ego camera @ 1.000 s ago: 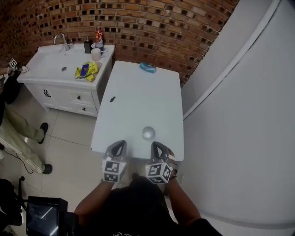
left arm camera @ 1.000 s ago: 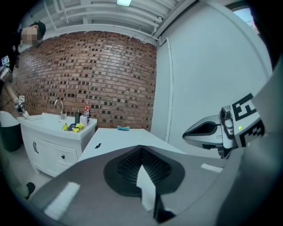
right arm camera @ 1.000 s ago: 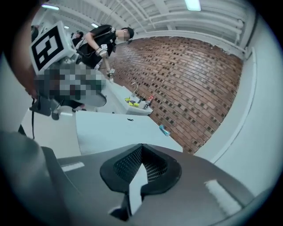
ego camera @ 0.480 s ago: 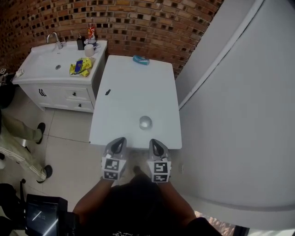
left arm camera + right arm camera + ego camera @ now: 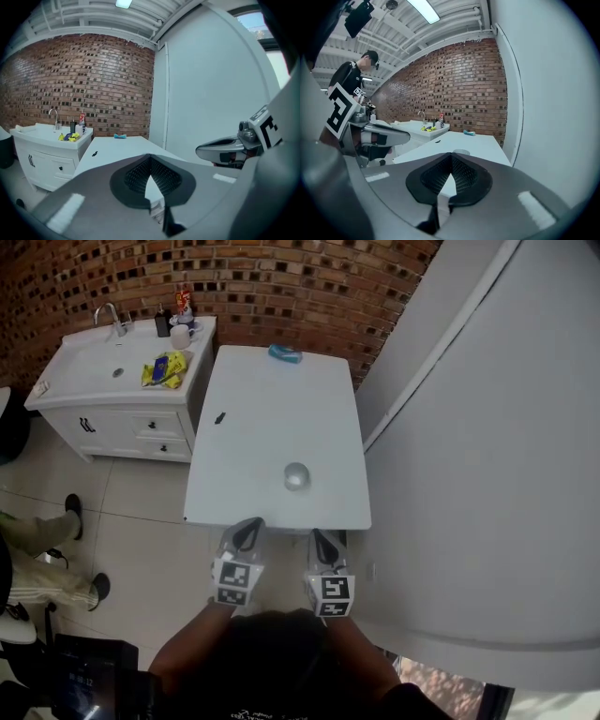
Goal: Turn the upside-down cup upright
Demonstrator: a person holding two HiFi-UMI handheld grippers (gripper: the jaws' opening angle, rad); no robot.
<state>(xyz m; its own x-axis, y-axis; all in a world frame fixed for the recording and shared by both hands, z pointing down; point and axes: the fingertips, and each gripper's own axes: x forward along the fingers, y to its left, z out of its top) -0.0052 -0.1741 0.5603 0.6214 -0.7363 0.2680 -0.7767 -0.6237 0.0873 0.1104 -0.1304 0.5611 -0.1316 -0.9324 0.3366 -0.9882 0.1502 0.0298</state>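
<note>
Both grippers are held side by side just short of the table's near edge, likely staged before any reach: left gripper (image 5: pixel 247 534) jaws together with nothing between them, right gripper (image 5: pixel 326 546) jaws also pressed together and empty. Neither touches the cup (image 5: pixel 296 476), which sits alone on the white table (image 5: pixel 272 418) near that near edge, between the two grippers' lines and closer to the right one, so probably set there for an easy grab. It looks rim-down, but the top view doesn't show that clearly. Turning it upright is not yet begun, and the jaws would need to spread first. Farther along the table lie a small dark item (image 5: pixel 219 418) on the left side and a blue item (image 5: pixel 286 354) at the far end, both well apart from the cup and out of the way. A sink cabinet (image 5: pixel 66 390) stands left of the table, carrying a yellow packet (image 5: pixel 165 369) and a mug (image 5: pixel 180 337). Count: two grippers, one cup, one table, one dark item, one blue item, one cabinet, one packet, one mug.
</note>
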